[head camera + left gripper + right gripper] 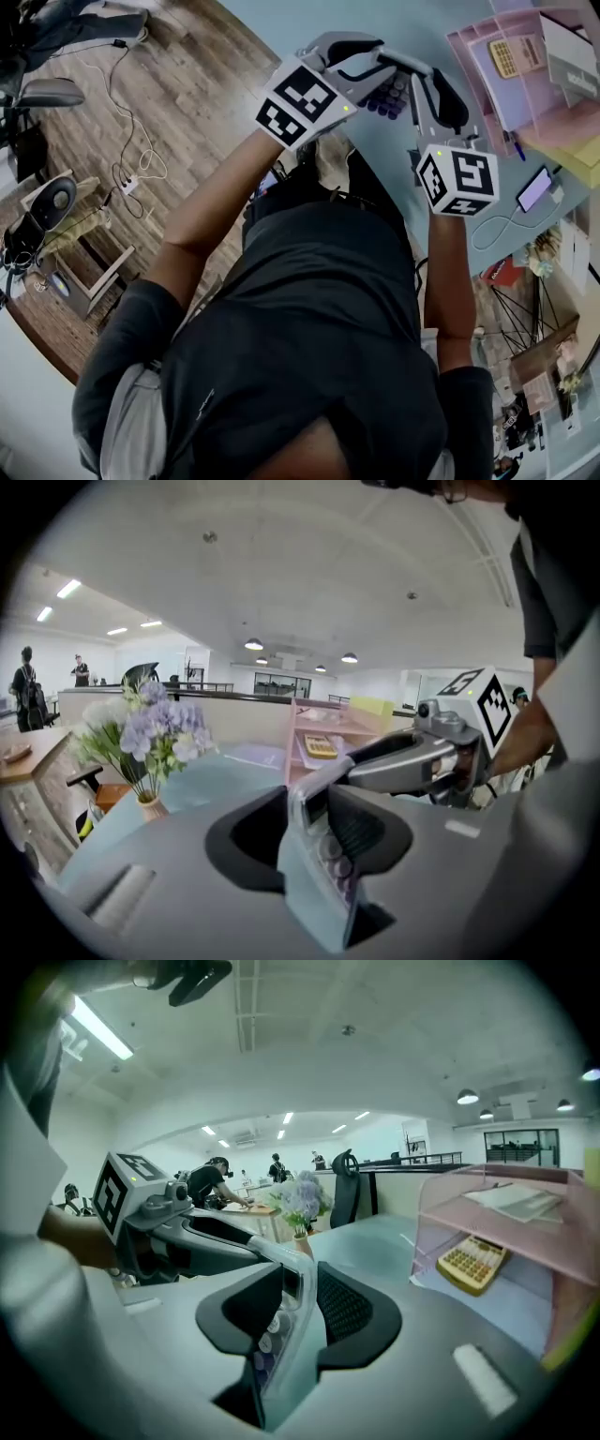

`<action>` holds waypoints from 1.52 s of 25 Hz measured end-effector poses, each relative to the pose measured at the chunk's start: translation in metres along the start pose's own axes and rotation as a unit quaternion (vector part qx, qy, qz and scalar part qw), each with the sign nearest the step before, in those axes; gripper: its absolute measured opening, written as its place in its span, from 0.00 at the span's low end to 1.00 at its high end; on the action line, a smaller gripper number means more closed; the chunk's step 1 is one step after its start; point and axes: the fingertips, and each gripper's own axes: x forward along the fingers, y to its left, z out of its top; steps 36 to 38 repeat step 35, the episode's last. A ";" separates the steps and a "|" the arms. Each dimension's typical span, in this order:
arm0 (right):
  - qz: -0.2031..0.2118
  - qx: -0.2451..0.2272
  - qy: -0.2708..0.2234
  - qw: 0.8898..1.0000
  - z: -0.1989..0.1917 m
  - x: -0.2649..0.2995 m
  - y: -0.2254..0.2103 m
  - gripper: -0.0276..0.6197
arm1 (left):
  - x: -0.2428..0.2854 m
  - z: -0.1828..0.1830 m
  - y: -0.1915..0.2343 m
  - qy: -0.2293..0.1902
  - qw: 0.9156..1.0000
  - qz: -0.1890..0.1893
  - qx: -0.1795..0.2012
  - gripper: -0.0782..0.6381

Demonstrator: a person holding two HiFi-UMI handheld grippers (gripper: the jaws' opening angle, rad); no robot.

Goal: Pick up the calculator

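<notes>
A pale blue calculator (390, 95) with purple keys is held up off the table between both grippers. My left gripper (367, 67) reaches it from the left and my right gripper (424, 92) from the right. In the left gripper view the calculator (317, 864) stands edge-on, pinched between the black pads, with the left gripper (314, 832) shut on it. The right gripper view shows the same calculator (281, 1344) clamped in the right gripper (295, 1312), also shut. Each gripper view shows the other gripper holding the far end.
A pink desk organiser (553, 122) stands on the light blue table at the right, with a yellow calculator (504, 58) on its shelf. A phone (535, 188) on a cable lies near it. A vase of purple flowers (150, 738) stands further along the table.
</notes>
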 end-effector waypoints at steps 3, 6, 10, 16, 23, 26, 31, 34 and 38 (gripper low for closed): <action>-0.002 -0.022 -0.028 0.999 0.029 -0.012 0.017 0.22 | -0.025 0.026 -0.003 -0.030 0.999 0.008 0.024 0.37; -0.004 -0.044 -0.055 0.998 0.058 -0.024 0.036 0.22 | -0.051 0.051 -0.005 -0.061 0.997 0.018 0.046 0.37; -0.011 -0.082 -0.086 0.993 0.092 -0.040 0.063 0.22 | -0.086 0.080 -0.010 -0.098 0.992 0.028 0.076 0.37; -0.011 -0.128 -0.123 0.984 0.129 -0.063 0.110 0.22 | -0.143 0.109 -0.020 -0.144 0.982 0.041 0.116 0.37; -0.017 -0.158 -0.142 0.977 0.148 -0.082 0.147 0.22 | -0.187 0.122 -0.031 -0.165 0.977 0.045 0.130 0.37; -0.022 -0.174 -0.146 0.974 0.155 -0.087 0.160 0.22 | -0.201 0.125 -0.033 -0.182 0.973 0.043 0.133 0.37; -0.030 -0.190 -0.148 0.970 0.155 -0.085 0.184 0.21 | -0.223 0.119 -0.030 -0.195 0.969 0.036 0.144 0.37; -0.033 -0.193 -0.144 0.970 0.151 -0.077 0.206 0.21 | -0.241 0.107 -0.022 -0.197 0.969 0.034 0.143 0.37; -0.033 -0.194 -0.144 0.970 0.150 -0.075 0.214 0.21 | -0.248 0.103 -0.020 -0.198 0.969 0.033 0.143 0.37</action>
